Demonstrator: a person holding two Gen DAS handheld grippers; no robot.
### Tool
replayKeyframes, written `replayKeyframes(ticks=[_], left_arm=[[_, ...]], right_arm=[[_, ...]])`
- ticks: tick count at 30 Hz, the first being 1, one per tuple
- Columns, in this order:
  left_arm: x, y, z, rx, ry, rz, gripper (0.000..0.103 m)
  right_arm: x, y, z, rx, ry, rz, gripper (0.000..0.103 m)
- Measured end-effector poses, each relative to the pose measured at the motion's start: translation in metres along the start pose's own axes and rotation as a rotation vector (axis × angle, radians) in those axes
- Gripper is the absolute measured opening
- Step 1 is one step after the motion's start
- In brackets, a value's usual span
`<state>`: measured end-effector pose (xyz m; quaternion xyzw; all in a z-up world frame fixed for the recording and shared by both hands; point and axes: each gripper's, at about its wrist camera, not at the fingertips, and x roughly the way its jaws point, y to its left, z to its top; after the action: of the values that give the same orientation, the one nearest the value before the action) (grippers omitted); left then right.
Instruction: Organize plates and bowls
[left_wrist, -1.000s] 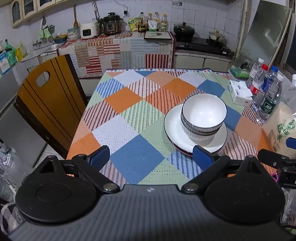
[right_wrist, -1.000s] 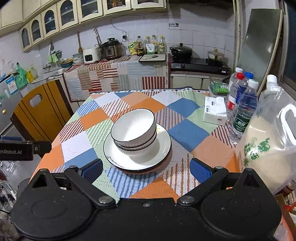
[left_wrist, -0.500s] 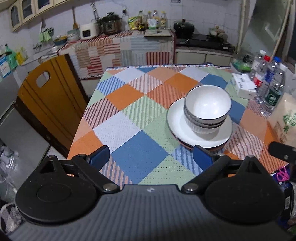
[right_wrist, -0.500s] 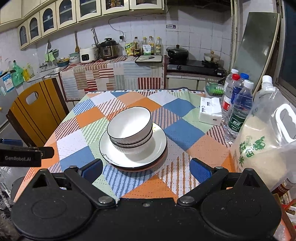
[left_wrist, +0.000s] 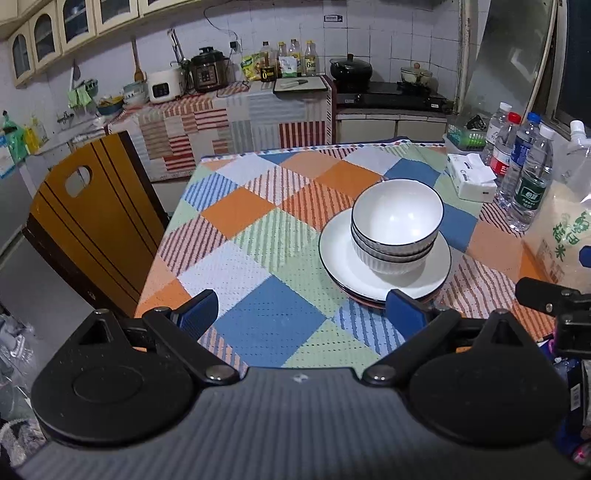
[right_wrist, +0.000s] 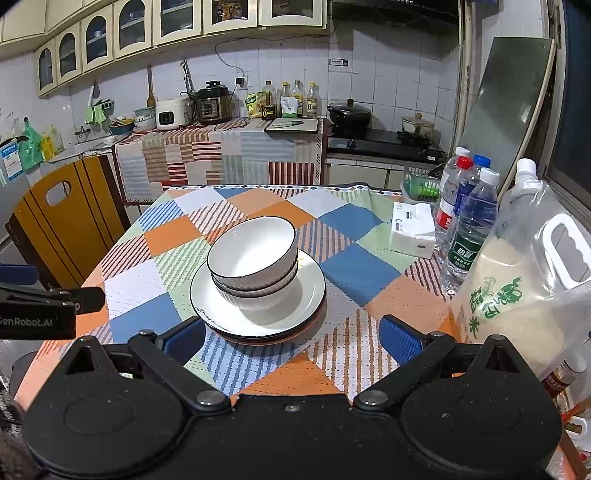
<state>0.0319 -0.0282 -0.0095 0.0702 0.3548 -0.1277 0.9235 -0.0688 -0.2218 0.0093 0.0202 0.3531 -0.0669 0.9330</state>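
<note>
- Bowls (right_wrist: 255, 262) sit nested on stacked plates (right_wrist: 310, 295) ahead of both grippers, on the tabletop (right_wrist: 354, 266).
- Left gripper (left_wrist: 301, 306) and right gripper (right_wrist: 291, 334): jaws wide apart, empty.
- Stacking looks finished; next likely lifting the pile by the plate rim.

The stacked bowls (right_wrist: 255, 266) are hiding the middle of the plates (right_wrist: 310, 295) beneath them, the plates' number is too hard to tell from their edges, and the rice bag (left_wrist: 565, 236) is running off the left wrist view's right edge.
</note>
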Motion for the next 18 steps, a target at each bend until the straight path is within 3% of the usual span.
replayKeyframes(ticks=[18], left_arm=[[0.002,0.0031,-0.0029,-0.033,-0.006,-0.001,0.098]], right_arm=[[0.0038,0.0027,-0.0036,-0.003,0.007,-0.002,0.101]])
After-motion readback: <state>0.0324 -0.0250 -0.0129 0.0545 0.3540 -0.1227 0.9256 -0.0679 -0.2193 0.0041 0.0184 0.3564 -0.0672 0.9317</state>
